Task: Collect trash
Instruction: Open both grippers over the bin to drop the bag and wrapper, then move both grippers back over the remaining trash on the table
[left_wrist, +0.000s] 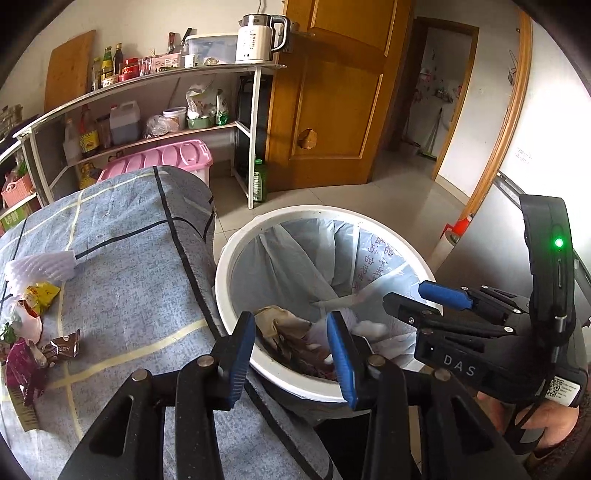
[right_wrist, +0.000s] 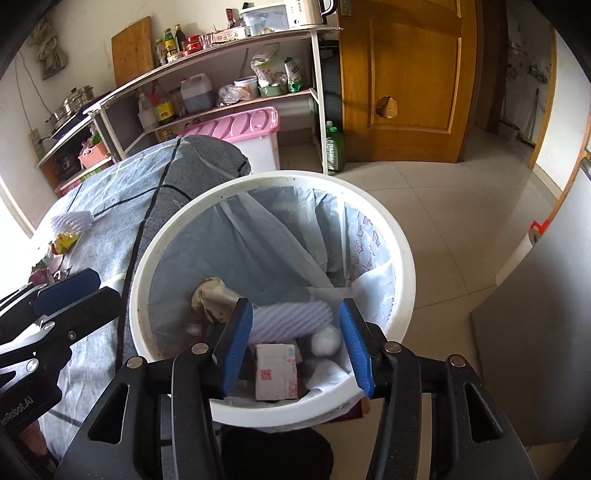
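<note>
Several pieces of trash remain on the cloth-covered table (left_wrist: 122, 266), clustered at its 9 o'clock edge in the left wrist view: a white foam fruit net (left_wrist: 40, 267), a yellow wrapper (left_wrist: 40, 295), a brown wrapper (left_wrist: 64, 347) and a purple wrapper (left_wrist: 24, 369).

The white bin (right_wrist: 397, 254) stands just beside the table, lined with a pale bag. It already holds a foam net (right_wrist: 291, 317), a small carton (right_wrist: 275, 371), crumpled brown paper (right_wrist: 212, 291) and white wads.

Gripper state: the left gripper (left_wrist: 291, 354) and the right gripper (right_wrist: 295, 347) both hang over the bin mouth with jaws apart and nothing between the pads.

Handling, judged:
1. Wrappers: very light, thin, slick film. Pinch at a crumpled fold or twisted end, not on a flat face.
2. Foam net: soft, springy, almost weightless. Close across its middle; it will compress without damage.
3. None of the items looks fragile, so a firm squeeze is acceptable.
</note>
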